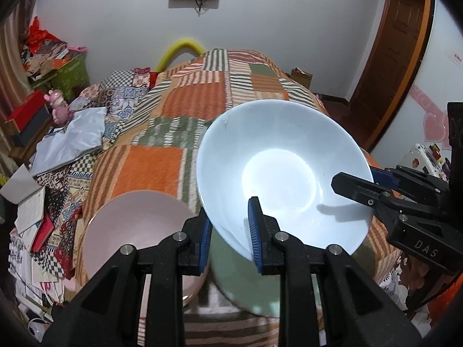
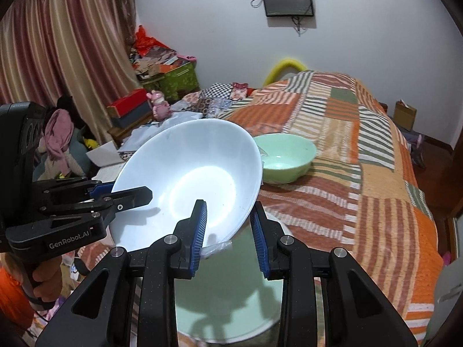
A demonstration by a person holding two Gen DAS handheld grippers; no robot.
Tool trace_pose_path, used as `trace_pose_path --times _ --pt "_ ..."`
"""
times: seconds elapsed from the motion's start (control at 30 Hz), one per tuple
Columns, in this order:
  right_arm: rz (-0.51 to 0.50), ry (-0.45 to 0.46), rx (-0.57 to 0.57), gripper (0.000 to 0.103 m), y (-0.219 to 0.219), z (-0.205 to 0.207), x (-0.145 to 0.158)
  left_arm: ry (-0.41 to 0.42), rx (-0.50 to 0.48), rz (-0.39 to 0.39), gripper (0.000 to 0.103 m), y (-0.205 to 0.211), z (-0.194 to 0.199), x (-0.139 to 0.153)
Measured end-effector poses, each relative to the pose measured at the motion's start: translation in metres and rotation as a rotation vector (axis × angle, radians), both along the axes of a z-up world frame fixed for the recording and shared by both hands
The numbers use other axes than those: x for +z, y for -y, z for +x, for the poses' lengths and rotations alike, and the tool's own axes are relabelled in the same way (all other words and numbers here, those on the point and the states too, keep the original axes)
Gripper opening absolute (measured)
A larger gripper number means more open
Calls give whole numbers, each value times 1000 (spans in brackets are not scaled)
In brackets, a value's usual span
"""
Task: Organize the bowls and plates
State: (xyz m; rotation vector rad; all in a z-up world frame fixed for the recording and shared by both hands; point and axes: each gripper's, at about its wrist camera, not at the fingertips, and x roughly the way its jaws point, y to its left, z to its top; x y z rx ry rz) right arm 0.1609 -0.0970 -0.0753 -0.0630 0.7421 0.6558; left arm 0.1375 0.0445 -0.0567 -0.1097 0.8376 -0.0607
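On the patchwork bedspread (image 1: pixel 173 110), a pink plate (image 1: pixel 130 225) lies near the front edge. Beside it, the left gripper (image 1: pixel 228 231) pinches the white bowl's (image 1: pixel 277 173) near rim, tilted above a green plate (image 1: pixel 240 283). The right gripper (image 2: pixel 228 231) clamps the opposite rim. A green bowl (image 2: pixel 286 159) sits mid-bed.

Both the left gripper (image 1: pixel 230 238) and the right gripper (image 2: pixel 228 232) point downward, each clamped on the rim of a white bowl (image 1: pixel 283 173).

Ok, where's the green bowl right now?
Right wrist view: the green bowl sits on the patchwork bedspread, just right of the lifted white bowl.
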Motion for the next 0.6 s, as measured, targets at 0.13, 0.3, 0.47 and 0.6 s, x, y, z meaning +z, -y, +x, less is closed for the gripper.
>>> trace_pose_path --times 0.13,0.3,0.47,0.6 --pt "-5 -11 23 28 -16 -5 -4 0 25 -5 24 -18 -9 -2" --pt "0 -29 54 28 -35 -7 -10 -9 58 -4 24 -38 -20 -7" --pt "-11 -54 90 28 -55 -9 -17 -29 91 -12 24 -58 -26 -14" --pt "-22 -70 115 28 -68 -10 -23 -42 112 -11 24 -71 -31 -22"
